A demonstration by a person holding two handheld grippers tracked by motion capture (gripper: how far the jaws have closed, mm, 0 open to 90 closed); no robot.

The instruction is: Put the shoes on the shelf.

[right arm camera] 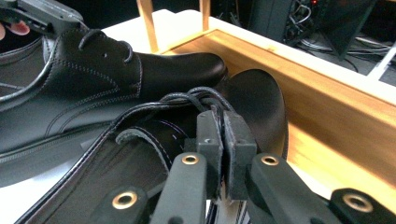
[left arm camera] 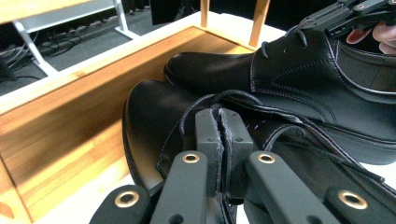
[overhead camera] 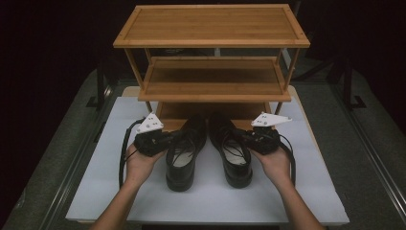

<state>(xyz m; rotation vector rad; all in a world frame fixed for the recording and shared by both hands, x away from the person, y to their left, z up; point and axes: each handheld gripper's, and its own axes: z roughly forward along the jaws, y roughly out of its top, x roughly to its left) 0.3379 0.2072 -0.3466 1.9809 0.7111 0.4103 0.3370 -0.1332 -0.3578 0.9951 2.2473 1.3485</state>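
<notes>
Left tongs: clamped on the inner edge of the left shoe, lower centre of the high view.
Right tongs: clamped likewise on the right shoe, just beside it.
Shoes: toes at the bottom shelf of the rack, heels on the white counter.
Risk: thin leather may slip from the pads; toes may catch the shelf lip when slid in.

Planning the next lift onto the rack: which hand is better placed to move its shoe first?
Neither clearly: left gripper is shut on the left shoe, right gripper on the right shoe, both toes at the bottom shelf.
</notes>
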